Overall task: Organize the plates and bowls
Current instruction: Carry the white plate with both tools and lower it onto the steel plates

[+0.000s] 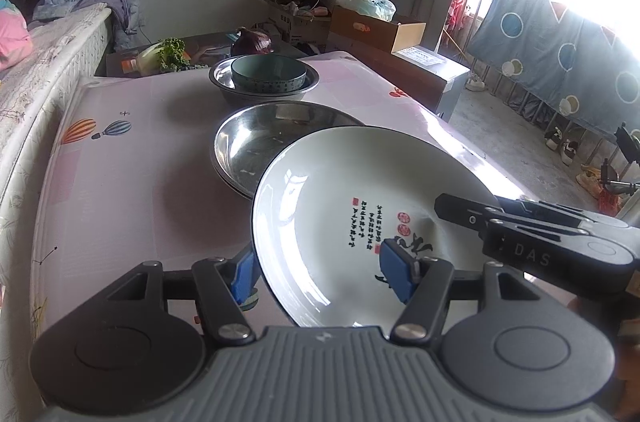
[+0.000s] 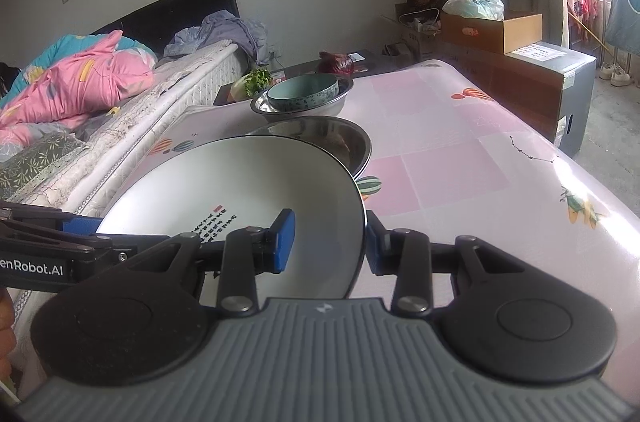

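Two grippers were on one white plate point(image 1: 360, 206), the one with black calligraphy and red seals. Left gripper point(image 1: 320, 274) straddled its near rim: one blue pad point(image 1: 394, 272) sat on the inner face, the other below the outer edge; looked clamped on the rim. Right gripper point(image 2: 330, 242) had the opposite rim the same way, blue pad point(image 2: 285, 240) inside the plate, the other just outside the edge, also closed on it. Plate was tilted, held off the pink tablecloth point(image 2: 460, 162), overlapping the near edge of a wide steel plate point(image 1: 256, 142). Farther back a steel bowl point(image 1: 224, 78) held a teal ceramic bowl point(image 1: 268, 72) nested inside. Beyond the table: greens point(image 1: 170, 52) and a red cabbage point(image 1: 252, 42) on a low dark stand, and a bed point(image 2: 120, 102) alongside.
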A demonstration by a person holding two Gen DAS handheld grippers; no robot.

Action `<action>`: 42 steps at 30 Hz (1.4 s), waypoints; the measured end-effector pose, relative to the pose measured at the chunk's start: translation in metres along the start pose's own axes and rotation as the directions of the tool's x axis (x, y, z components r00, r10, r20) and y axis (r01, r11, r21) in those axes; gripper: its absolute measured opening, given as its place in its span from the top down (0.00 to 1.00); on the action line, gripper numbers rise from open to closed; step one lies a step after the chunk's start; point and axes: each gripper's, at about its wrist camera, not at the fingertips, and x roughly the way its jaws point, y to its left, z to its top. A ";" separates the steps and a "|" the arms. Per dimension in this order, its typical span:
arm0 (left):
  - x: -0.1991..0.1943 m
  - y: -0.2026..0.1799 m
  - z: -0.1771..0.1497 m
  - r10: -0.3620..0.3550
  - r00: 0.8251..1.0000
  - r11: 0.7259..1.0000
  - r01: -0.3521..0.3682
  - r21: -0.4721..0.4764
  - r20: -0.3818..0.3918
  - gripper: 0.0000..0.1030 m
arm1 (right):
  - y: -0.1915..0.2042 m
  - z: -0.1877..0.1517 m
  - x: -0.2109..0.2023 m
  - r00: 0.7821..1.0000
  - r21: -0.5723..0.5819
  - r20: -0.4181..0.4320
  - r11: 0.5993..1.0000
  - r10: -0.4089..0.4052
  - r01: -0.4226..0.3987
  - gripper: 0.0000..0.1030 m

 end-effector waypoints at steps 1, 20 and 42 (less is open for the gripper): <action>0.001 0.001 0.003 0.000 1.000 1.000 0.000 -0.001 0.002 0.38 | -0.001 0.002 0.001 1.000 0.000 0.003 1.000 0.000 0.000 0.65; 0.056 0.018 0.051 0.022 0.999 0.999 -0.024 -0.030 -0.034 0.38 | -0.019 0.048 0.073 0.999 0.041 -0.043 0.999 0.019 -0.017 0.65; 0.103 0.044 0.071 0.030 0.994 0.996 -0.038 -0.078 -0.106 0.39 | -0.023 0.068 0.137 0.994 0.033 -0.105 0.999 -0.007 0.010 0.65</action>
